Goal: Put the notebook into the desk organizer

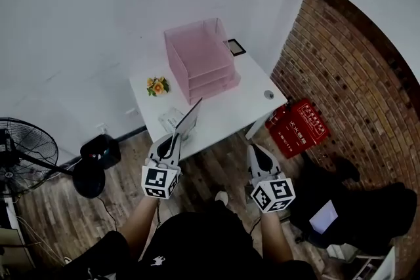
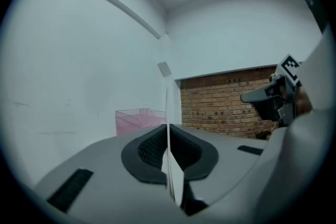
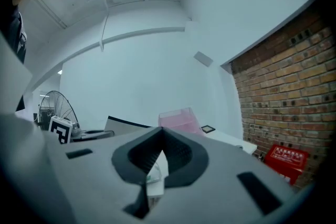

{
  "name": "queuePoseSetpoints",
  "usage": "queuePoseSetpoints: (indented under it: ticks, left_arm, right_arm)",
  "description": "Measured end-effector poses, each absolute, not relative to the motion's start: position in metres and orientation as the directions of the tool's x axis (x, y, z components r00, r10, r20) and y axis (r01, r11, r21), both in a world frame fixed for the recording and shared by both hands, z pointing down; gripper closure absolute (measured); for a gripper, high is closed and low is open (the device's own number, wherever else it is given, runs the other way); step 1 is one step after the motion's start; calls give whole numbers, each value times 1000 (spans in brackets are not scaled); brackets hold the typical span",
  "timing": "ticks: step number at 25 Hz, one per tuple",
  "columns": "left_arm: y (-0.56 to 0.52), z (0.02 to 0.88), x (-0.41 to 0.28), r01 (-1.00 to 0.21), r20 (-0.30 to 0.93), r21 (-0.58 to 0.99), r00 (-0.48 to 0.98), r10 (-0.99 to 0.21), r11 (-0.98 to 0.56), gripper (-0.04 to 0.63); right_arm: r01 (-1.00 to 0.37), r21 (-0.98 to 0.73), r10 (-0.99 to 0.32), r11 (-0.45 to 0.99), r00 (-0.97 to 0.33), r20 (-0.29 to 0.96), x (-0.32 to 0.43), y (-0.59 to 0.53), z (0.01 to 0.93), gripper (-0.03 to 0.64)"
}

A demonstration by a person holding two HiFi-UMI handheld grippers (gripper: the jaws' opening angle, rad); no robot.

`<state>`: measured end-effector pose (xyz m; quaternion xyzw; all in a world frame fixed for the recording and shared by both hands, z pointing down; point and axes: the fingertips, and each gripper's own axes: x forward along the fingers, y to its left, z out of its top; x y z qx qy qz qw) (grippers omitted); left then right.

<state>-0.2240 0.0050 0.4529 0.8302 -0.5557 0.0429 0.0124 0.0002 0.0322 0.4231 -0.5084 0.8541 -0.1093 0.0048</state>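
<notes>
A pink multi-tier desk organizer (image 1: 200, 62) stands at the back of the white desk (image 1: 226, 116); it also shows in the left gripper view (image 2: 134, 118) and the right gripper view (image 3: 178, 119). My left gripper (image 1: 176, 136) is shut on the thin notebook (image 1: 189, 117), which is held on edge and slants up toward the desk's front edge. Between the left pads the notebook (image 2: 167, 113) appears as a narrow vertical edge. My right gripper (image 1: 254, 149) hangs over the floor in front of the desk, shut, with nothing in it (image 3: 161, 136). From there the notebook (image 3: 123, 124) shows at the left.
A small flower bunch (image 1: 157, 85) and a clear packet (image 1: 172, 119) lie at the desk's left. A small frame (image 1: 236, 47) sits behind the organizer. A red box (image 1: 298, 128) leans by the brick wall, a fan (image 1: 26, 147) stands at the left, and dark bags (image 1: 354, 206) lie at the right.
</notes>
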Motion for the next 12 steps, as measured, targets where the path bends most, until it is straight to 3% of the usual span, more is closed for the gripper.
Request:
queuePoseSetpoints:
  ticks: [12]
  left_arm:
    - [-68,455,-150,-940,123,-104,311,-942,-324,584]
  right_arm:
    - [-809,-229,-815,542,-572,94,63,-52,438,615]
